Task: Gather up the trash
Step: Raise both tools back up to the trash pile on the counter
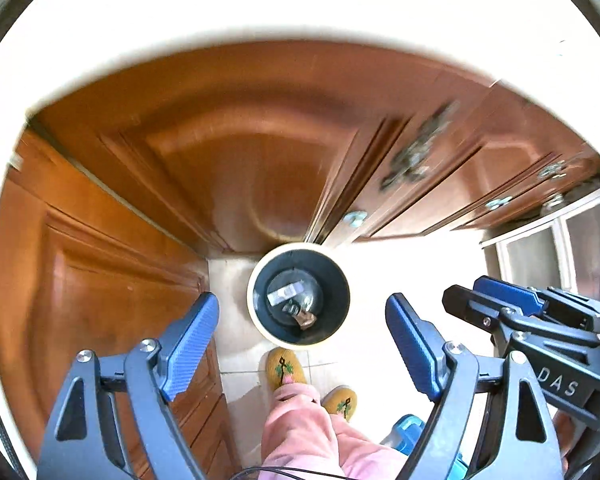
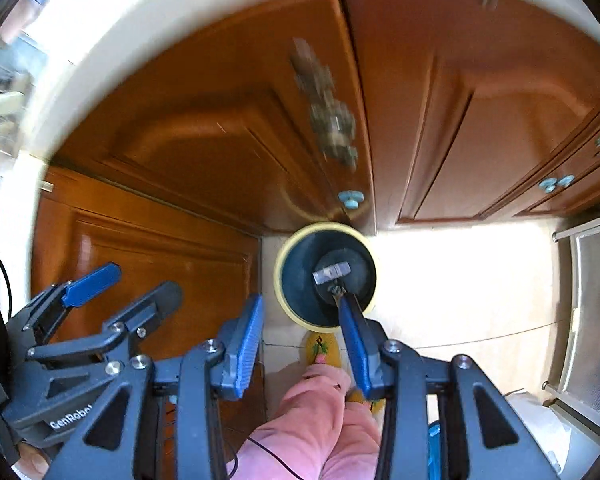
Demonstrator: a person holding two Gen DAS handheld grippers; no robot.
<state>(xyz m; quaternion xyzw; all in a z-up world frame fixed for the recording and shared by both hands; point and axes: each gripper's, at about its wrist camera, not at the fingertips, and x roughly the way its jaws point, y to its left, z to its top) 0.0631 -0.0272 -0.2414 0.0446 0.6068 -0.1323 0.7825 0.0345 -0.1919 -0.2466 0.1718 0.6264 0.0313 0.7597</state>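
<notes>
A round trash bin (image 1: 260,320) with a cream rim and dark inside stands on the pale floor against the wooden cabinets. Inside lie a silvery flat wrapper (image 1: 286,293), a clear rounded piece and a small brown scrap (image 1: 306,320). The bin also shows in the right wrist view (image 2: 290,300), with the wrapper (image 2: 331,272) in it. My left gripper (image 1: 302,344) is open and empty, high above the bin. My right gripper (image 2: 300,332) is open and empty, also above the bin; it shows at the right of the left wrist view (image 1: 496,300).
Wooden cabinet doors (image 1: 240,152) with pale blue knobs (image 1: 355,218) rise behind the bin, under a cream countertop edge (image 1: 260,28). The person's pink trouser leg (image 1: 300,428) and yellow slippers (image 1: 286,368) are just before the bin. A glass-fronted white unit (image 1: 540,248) stands right.
</notes>
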